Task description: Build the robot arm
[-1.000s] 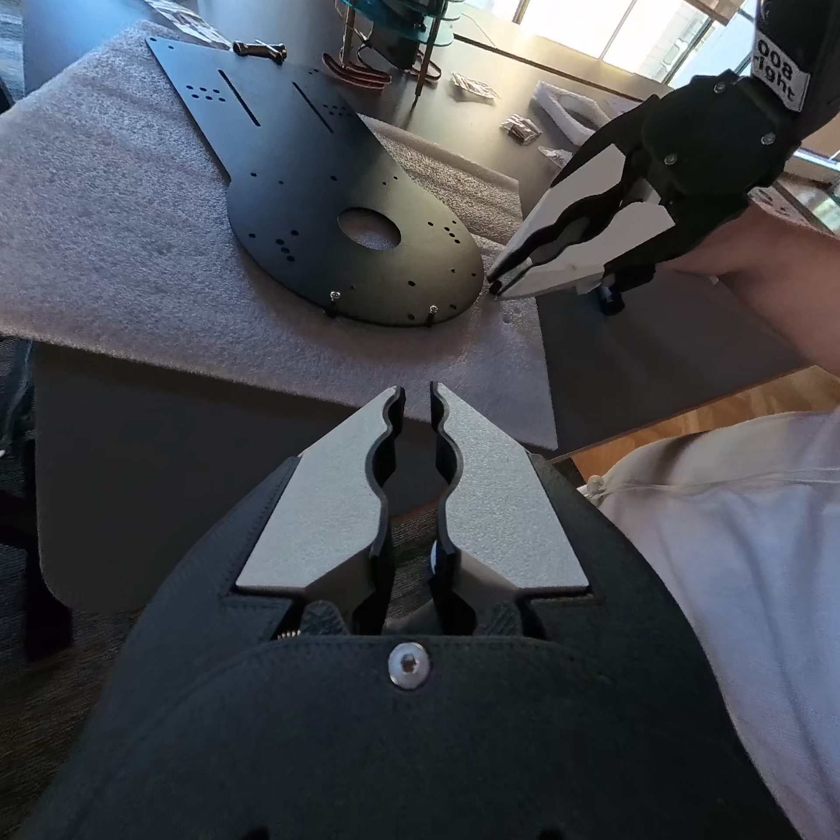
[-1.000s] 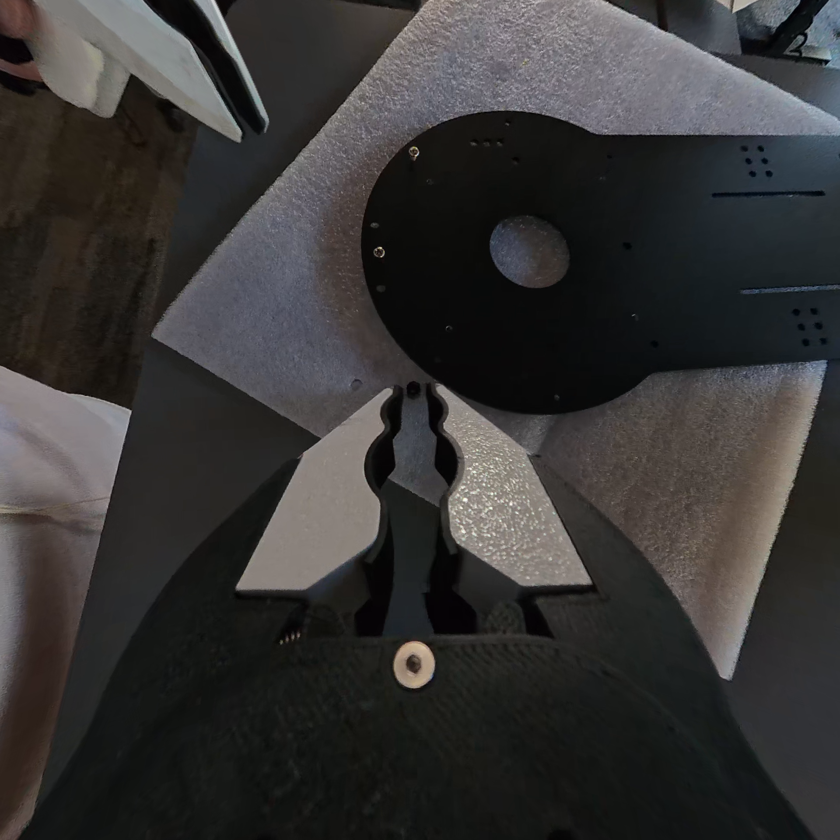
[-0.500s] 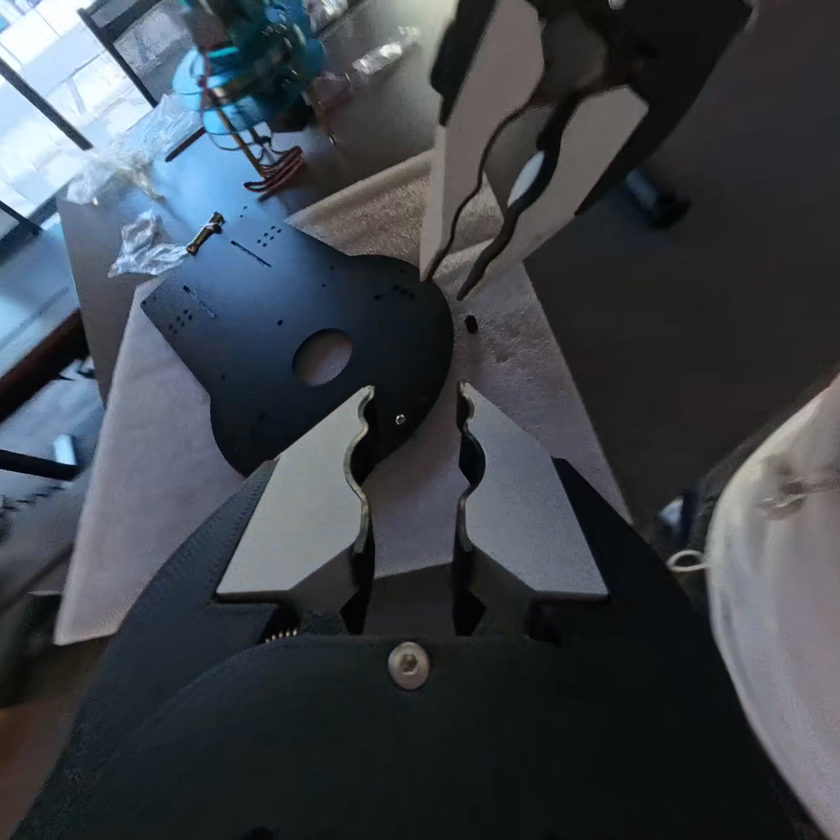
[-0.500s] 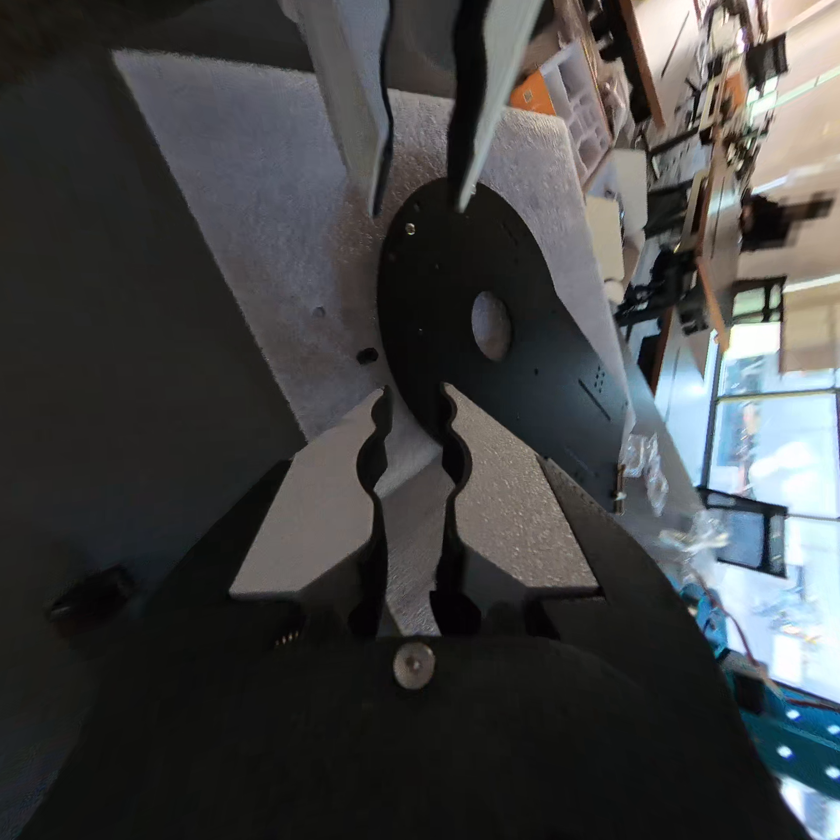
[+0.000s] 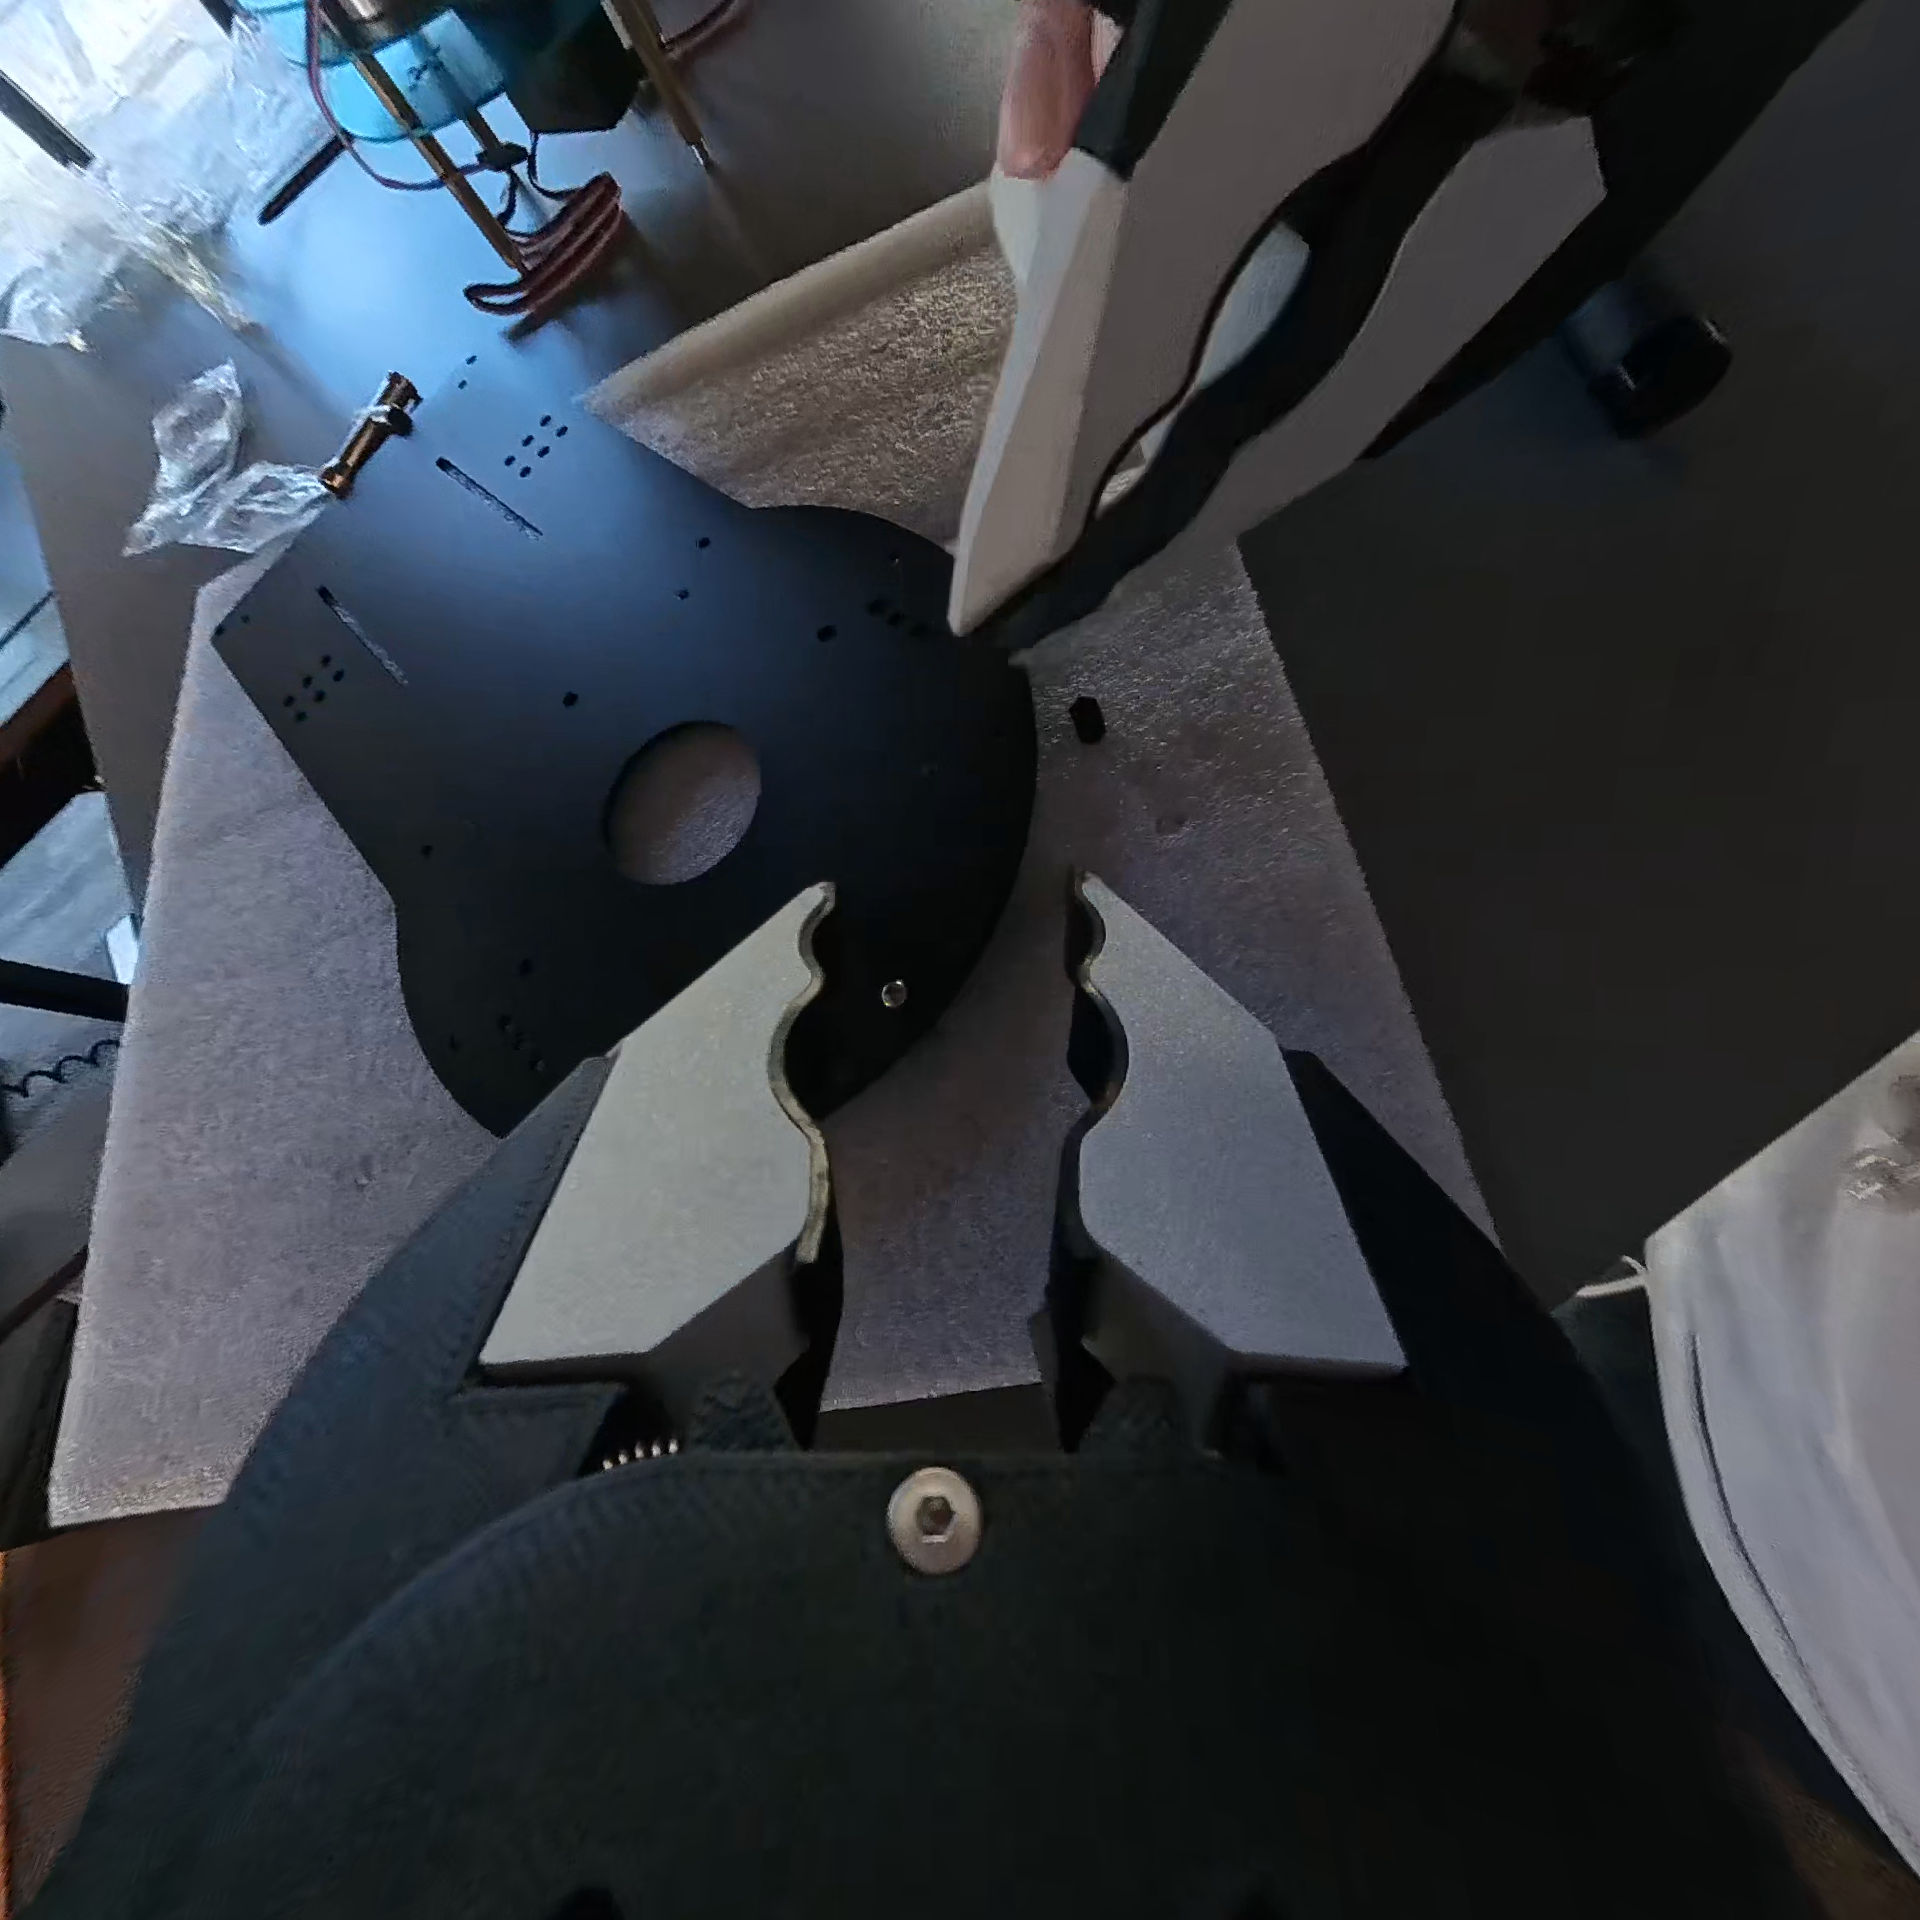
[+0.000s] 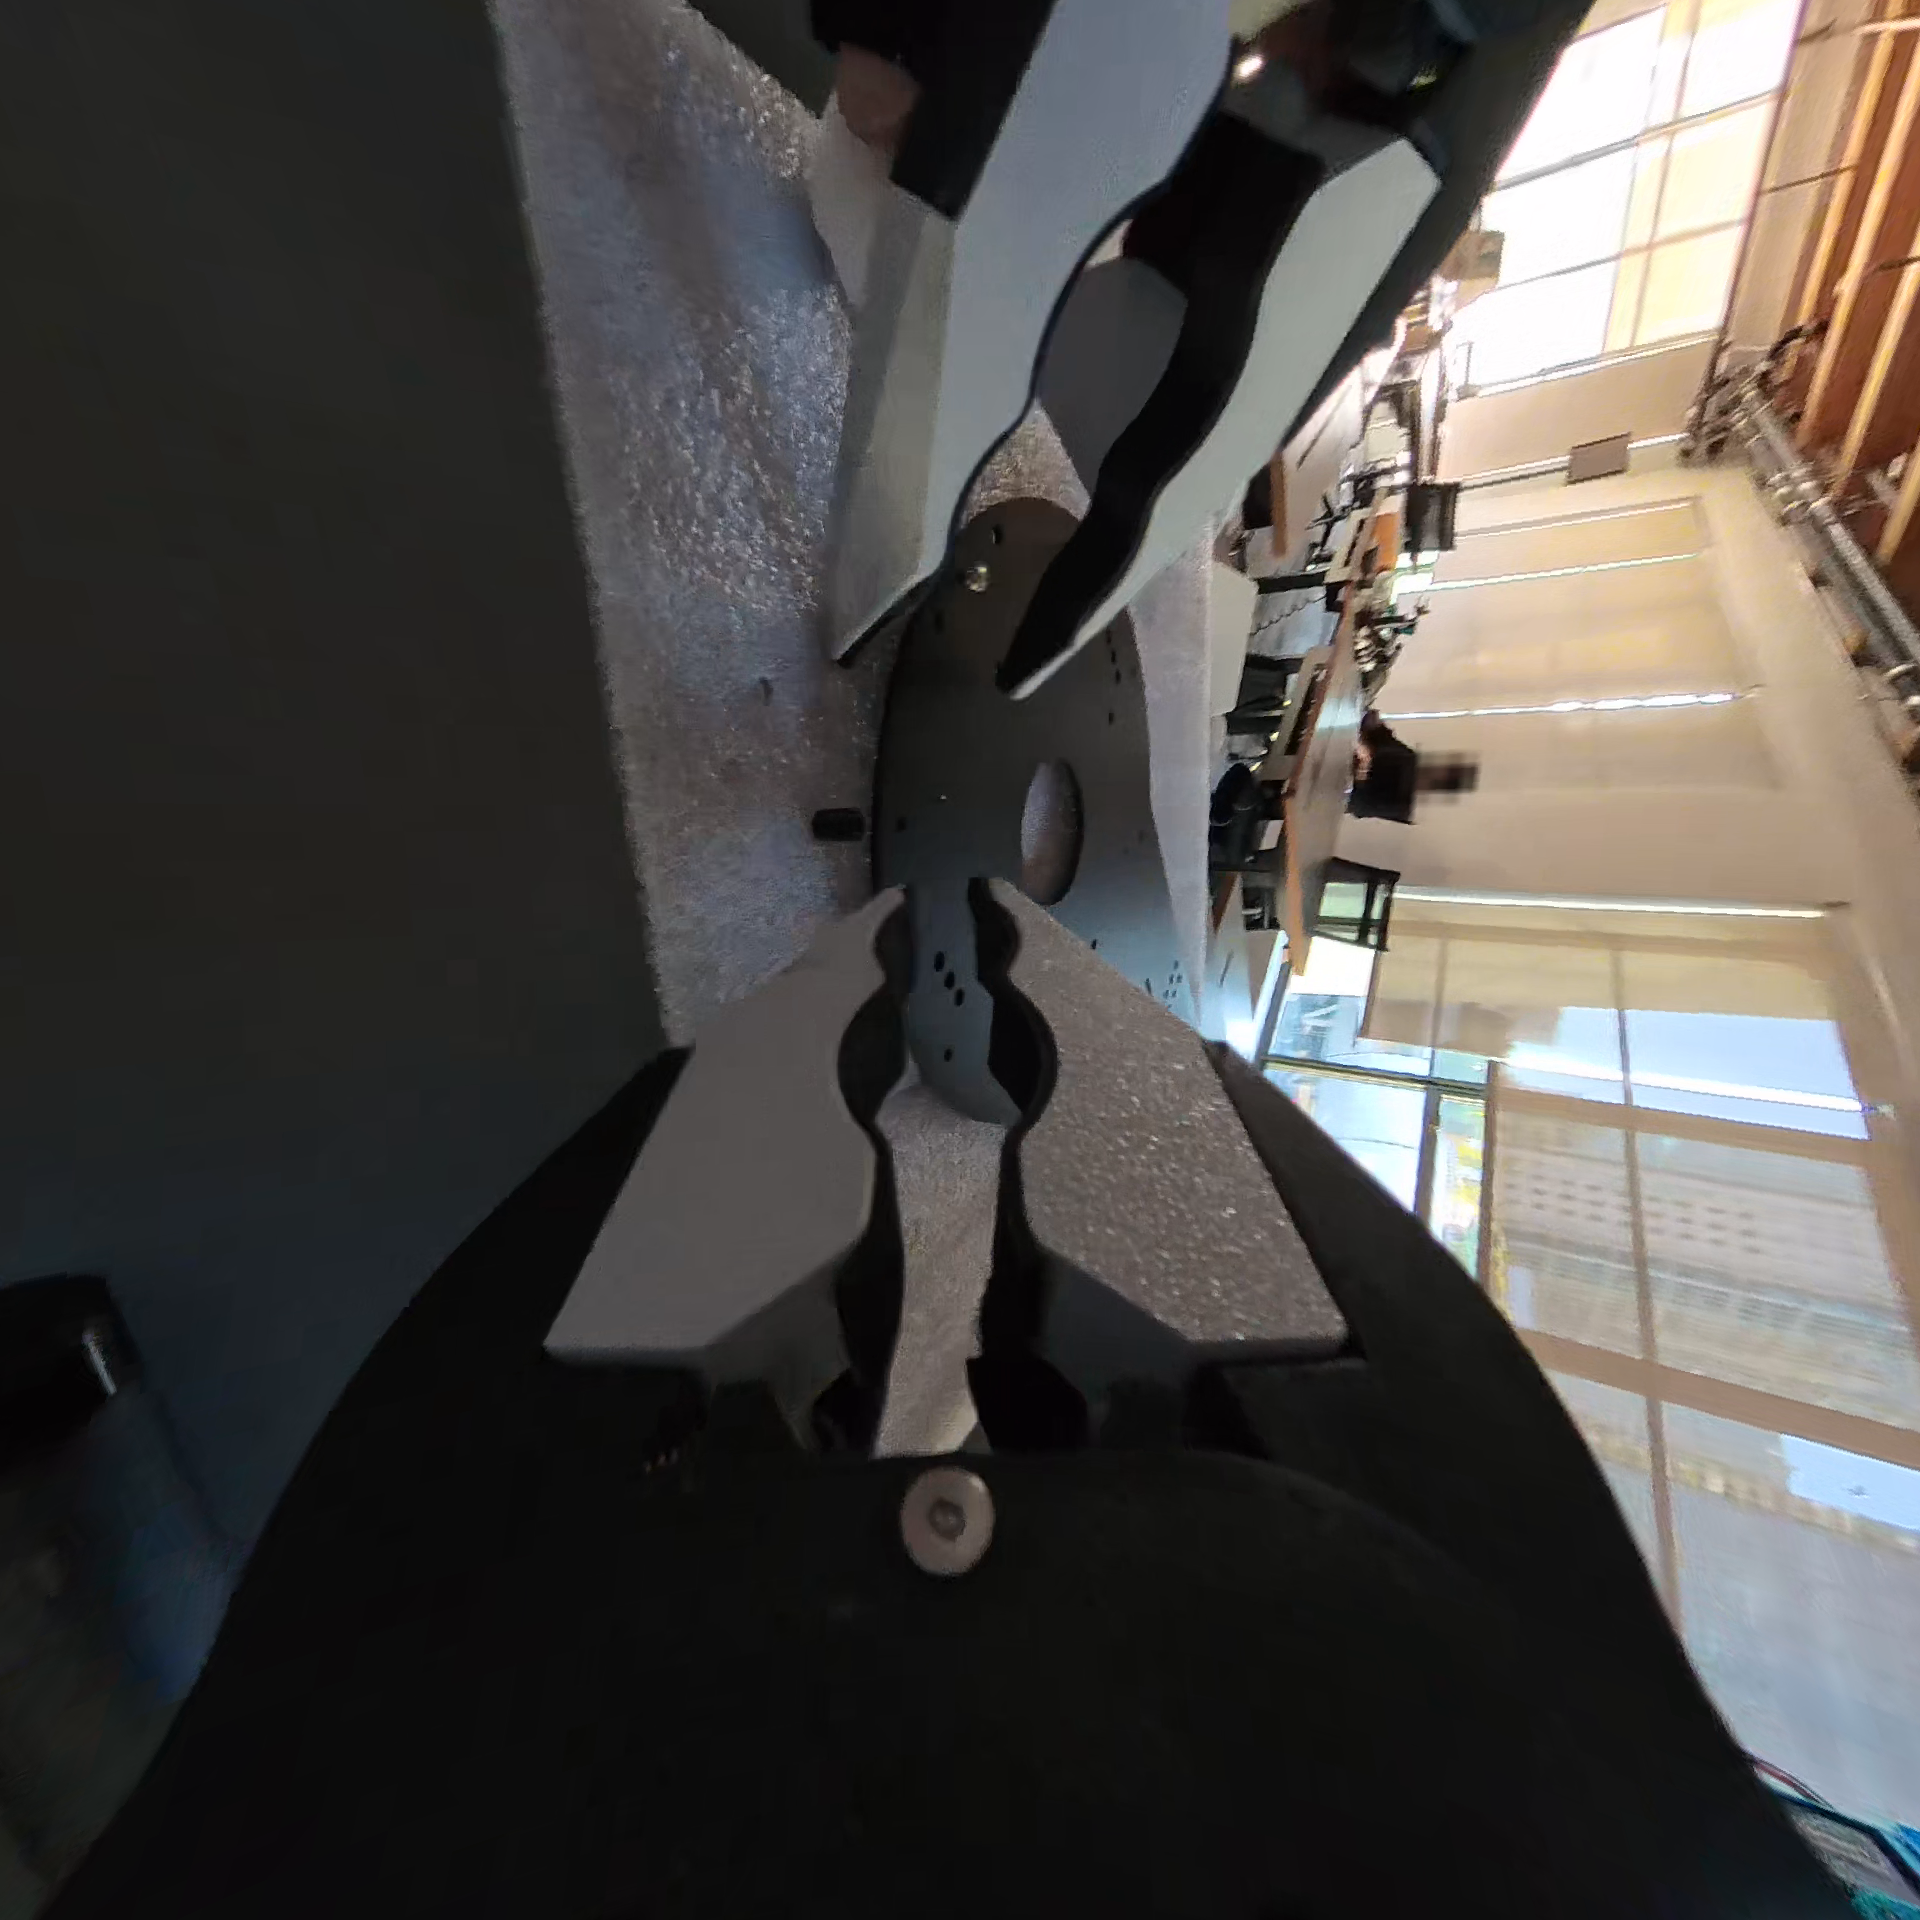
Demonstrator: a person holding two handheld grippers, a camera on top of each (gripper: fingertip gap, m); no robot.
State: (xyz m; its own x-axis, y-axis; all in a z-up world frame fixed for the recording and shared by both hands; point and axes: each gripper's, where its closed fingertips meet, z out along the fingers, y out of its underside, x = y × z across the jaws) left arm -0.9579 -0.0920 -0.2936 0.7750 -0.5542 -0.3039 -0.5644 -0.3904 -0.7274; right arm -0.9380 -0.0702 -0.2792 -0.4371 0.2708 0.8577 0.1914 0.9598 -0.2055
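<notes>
Plate (image 5: pixel 540 727) on the foam sheet (image 5: pixel 270 1091), grippers at opposite edges.
The left gripper (image 5: pixel 951 899) straddled the plate's near rim; the right gripper (image 5: pixel 987 629) met its far rim, a small spacer (image 5: pixel 1087 719) lying just beside.

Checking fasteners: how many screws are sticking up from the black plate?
1: a silver screw near the black plate's rounded edge, between the left hand-held gripper's fingertips. Its fingers may hide others.

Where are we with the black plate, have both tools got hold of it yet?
Done: both tools sit at the rounded end of the black plate on the foam sheet. In hand: the right tool straddles the plate's edge, nearly closed; grip unconfirmed. The left tool is open by a screw. Left: the plate appears unlifted; a small black part lies loose beside it.
</notes>
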